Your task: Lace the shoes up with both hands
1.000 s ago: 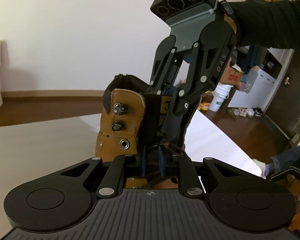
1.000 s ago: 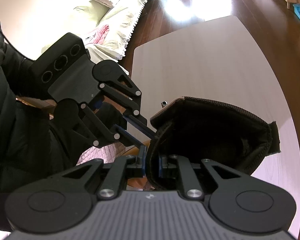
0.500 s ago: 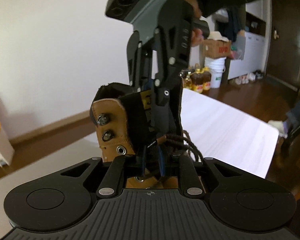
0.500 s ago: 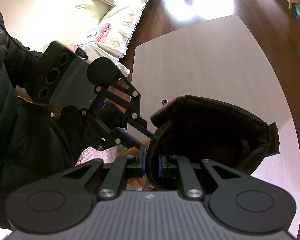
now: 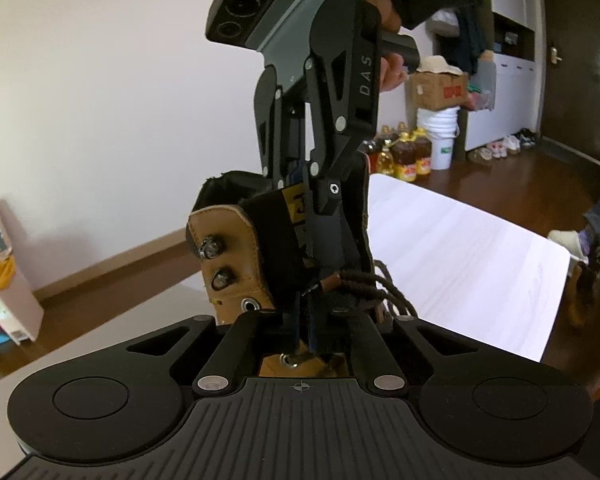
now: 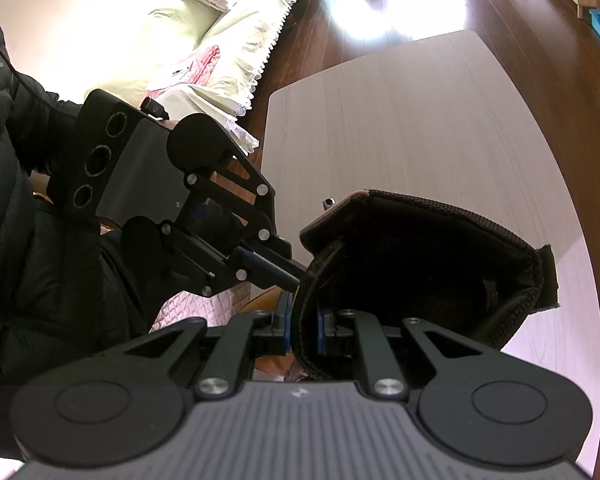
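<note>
A tan boot (image 5: 228,256) with a black tongue stands on the white table (image 5: 460,260). My right gripper (image 6: 303,320) reaches down from above and is shut on the edge of the boot's tongue (image 6: 300,292), which sits between its blue pads. In the left wrist view the same right gripper (image 5: 320,256) covers the tongue's yellow label. My left gripper (image 5: 305,300) points at the boot's front, jaws shut. The brown lace (image 5: 364,280) ends with its tip right at these fingertips and loops off to the right. The boot's dark opening (image 6: 420,260) faces the right wrist camera, and the left gripper (image 6: 296,276) touches its rim.
Beyond the table are oil bottles (image 5: 404,156), a white bucket (image 5: 438,136) and a cardboard box (image 5: 436,88). A person's socked foot (image 5: 568,240) is at the right, a white box (image 5: 8,304) at the left. A cream-covered sofa (image 6: 240,28) stands past the table's (image 6: 400,120) far end.
My left gripper rolled, shifted a little and closed its jaws at the lace's tip. The right gripper kept its hold on the tongue and stayed put.
</note>
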`<action>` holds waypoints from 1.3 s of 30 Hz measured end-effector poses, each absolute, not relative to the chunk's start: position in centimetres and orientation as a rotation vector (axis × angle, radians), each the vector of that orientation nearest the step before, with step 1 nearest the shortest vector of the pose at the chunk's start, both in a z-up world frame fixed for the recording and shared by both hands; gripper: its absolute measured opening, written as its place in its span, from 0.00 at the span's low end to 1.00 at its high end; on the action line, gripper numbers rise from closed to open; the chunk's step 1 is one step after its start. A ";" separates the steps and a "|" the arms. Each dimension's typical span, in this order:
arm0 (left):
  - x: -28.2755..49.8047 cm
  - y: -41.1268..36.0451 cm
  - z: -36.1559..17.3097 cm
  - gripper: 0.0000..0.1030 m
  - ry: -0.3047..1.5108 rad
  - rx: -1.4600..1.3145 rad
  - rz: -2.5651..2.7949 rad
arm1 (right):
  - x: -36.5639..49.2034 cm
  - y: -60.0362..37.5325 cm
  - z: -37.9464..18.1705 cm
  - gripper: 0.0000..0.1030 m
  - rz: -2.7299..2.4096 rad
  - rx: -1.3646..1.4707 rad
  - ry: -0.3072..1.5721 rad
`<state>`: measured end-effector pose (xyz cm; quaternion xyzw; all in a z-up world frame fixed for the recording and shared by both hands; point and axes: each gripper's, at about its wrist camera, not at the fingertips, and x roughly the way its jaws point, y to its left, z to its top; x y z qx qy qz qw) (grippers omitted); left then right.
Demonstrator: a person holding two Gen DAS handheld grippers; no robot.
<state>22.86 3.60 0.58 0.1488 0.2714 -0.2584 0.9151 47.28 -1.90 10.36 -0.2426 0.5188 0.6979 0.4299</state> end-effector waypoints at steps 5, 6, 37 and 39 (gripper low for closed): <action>22.9 3.8 1.0 0.01 0.563 0.344 -0.551 | 46.9 -1.7 10.6 0.12 1.737 -0.609 1.292; 22.8 3.9 1.1 0.01 0.567 0.352 -0.551 | 46.8 -1.6 10.6 0.12 1.734 -0.612 1.290; 25.7 6.6 0.7 0.37 0.655 0.230 -0.606 | 45.4 -1.3 10.8 0.10 1.636 -0.658 1.306; 26.1 6.1 0.5 0.35 0.665 0.245 -0.625 | 45.2 -1.1 10.9 0.11 1.635 -0.662 1.302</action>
